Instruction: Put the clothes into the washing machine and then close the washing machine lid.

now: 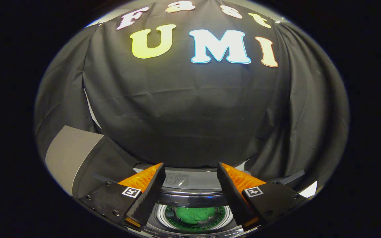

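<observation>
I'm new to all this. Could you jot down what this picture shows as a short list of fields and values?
gripper: gripper open, its fingers spread apart, holding nothing
washing machine: washing machine below and between the fingers, drum opening visible
clothes: green clothes lying inside the drum
lid: not down over the opening
backdrop: black cloth wall beyond the machine
task state: clothes in, lid not yet closed

The gripper point(190, 190) is held with its fingers spread wide and empty above the washing machine point(192, 185), where green clothes point(195, 215) are seen inside the drum.
</observation>
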Tool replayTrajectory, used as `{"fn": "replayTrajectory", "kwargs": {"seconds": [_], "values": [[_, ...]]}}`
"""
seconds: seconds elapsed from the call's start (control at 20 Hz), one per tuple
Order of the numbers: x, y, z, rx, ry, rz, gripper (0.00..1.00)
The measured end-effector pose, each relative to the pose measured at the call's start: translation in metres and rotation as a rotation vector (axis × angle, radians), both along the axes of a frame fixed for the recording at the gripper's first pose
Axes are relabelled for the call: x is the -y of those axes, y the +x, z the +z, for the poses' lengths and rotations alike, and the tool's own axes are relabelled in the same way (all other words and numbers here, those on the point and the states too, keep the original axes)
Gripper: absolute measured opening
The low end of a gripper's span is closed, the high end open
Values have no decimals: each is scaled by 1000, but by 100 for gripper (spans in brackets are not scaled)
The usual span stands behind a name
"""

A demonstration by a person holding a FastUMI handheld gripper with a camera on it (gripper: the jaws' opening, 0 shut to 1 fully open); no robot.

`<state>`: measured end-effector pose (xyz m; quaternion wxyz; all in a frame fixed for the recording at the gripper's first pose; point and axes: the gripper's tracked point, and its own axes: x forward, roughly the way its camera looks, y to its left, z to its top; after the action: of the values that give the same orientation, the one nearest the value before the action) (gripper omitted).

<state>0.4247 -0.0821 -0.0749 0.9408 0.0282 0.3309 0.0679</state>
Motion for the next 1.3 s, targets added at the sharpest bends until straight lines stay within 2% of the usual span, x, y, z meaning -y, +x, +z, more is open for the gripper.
{"fn": "replayTrajectory", "kwargs": {"seconds": [0.55, 0.8, 1.05, 1.2, 1.3], "values": [[3, -61, -17, 45, 1, -26, 97], [0, -110, -52, -22, 17, -37, 97], [1, -153, -70, -42, 51, -98, 97], [-5, -173, -65, -12, 64, -105, 97], [-11, -185, -53, 56, 52, -94, 97]]}}
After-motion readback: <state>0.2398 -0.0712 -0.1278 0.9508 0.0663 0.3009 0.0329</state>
